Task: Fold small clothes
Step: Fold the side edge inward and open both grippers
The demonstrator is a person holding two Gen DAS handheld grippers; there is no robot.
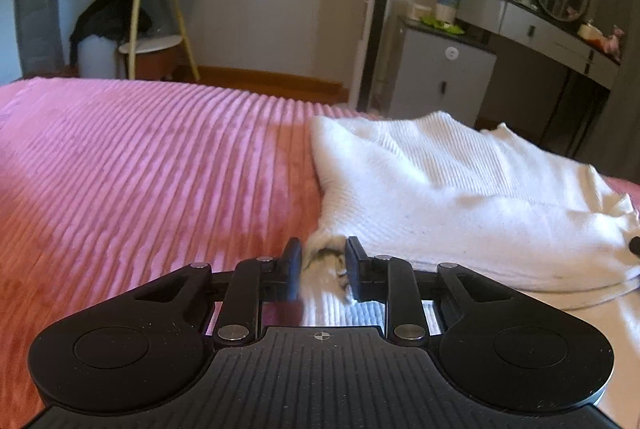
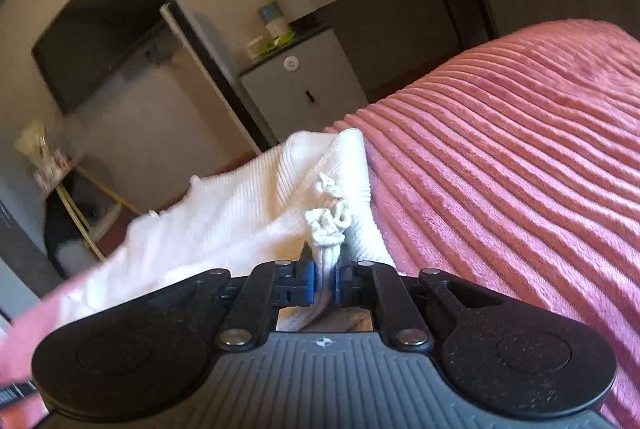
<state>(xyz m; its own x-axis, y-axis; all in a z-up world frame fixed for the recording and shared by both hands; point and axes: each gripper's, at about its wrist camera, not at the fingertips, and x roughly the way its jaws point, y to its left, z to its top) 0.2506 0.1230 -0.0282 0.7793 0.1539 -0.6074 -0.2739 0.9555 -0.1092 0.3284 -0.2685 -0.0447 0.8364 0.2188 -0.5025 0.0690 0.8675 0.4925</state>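
garment point(image 1: 440, 189) white, ribbed knit, rumpled on pink bedspread point(image 1: 140, 169)

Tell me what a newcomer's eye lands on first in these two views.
The white ribbed garment lies on the pink ribbed bedspread, filling the right of the left wrist view. The left gripper has a bunched edge between its fingers; the right gripper pinches a frilled edge.

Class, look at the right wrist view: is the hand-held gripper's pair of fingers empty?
No, the right hand-held gripper is pinching a bunched fold of the white ribbed garment between its blue pads.
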